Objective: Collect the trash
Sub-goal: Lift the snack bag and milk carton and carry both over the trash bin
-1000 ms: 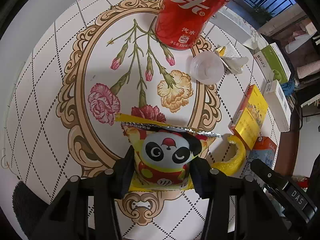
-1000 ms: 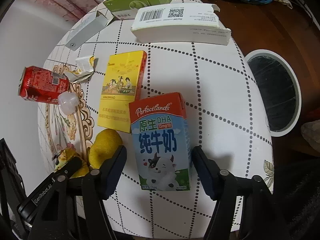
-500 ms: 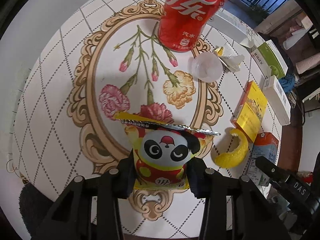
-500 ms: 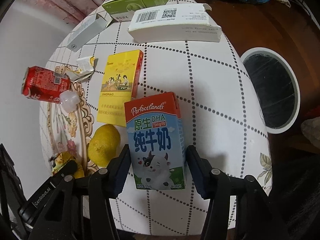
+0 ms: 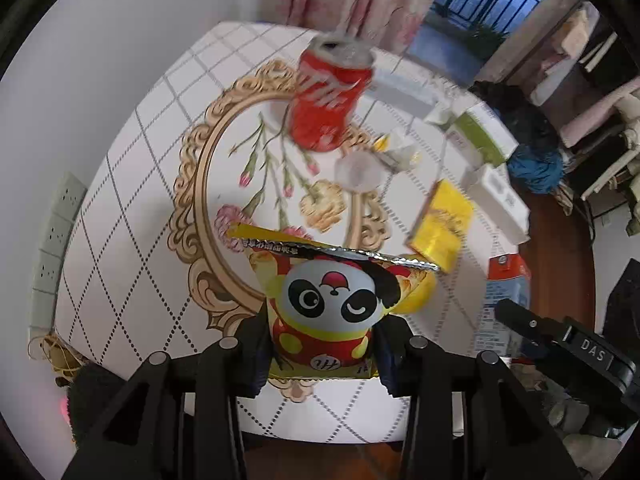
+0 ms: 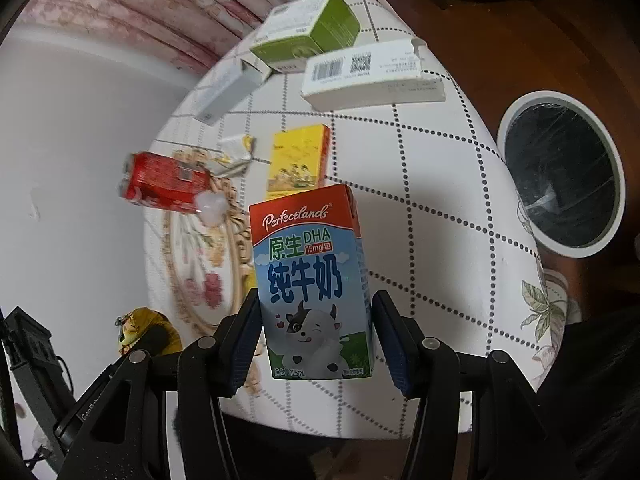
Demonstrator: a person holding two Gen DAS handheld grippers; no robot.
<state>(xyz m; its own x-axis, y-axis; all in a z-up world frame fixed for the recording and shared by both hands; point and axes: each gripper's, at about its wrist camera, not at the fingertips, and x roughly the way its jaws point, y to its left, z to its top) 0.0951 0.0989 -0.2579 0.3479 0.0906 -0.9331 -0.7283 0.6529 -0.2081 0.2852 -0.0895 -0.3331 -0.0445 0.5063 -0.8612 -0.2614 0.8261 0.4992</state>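
Observation:
My left gripper [image 5: 322, 344] is shut on a yellow snack bag with a panda face [image 5: 332, 300], held above the round table. My right gripper [image 6: 316, 340] is shut on a blue and red milk carton [image 6: 310, 280], also raised off the table. The milk carton [image 5: 506, 292] and the right gripper's body show at the right of the left wrist view. The snack bag [image 6: 140, 328] appears at the lower left of the right wrist view. A white bin with a black liner [image 6: 560, 176] stands on the floor right of the table.
On the round table [image 6: 420, 200] remain a red cola can [image 5: 330, 96], a clear plastic cup [image 5: 358, 170], crumpled paper [image 6: 236, 156], a yellow box [image 6: 298, 160], a white barcode box [image 6: 372, 76], a green box [image 6: 308, 32] and a grey box [image 6: 228, 92]. A yellow peel [image 5: 416, 296] lies behind the bag.
Both grippers have lifted and pulled back from the table, carrying the snack bag and the milk carton. The right gripper closed on the carton. The table items look smaller and farther.

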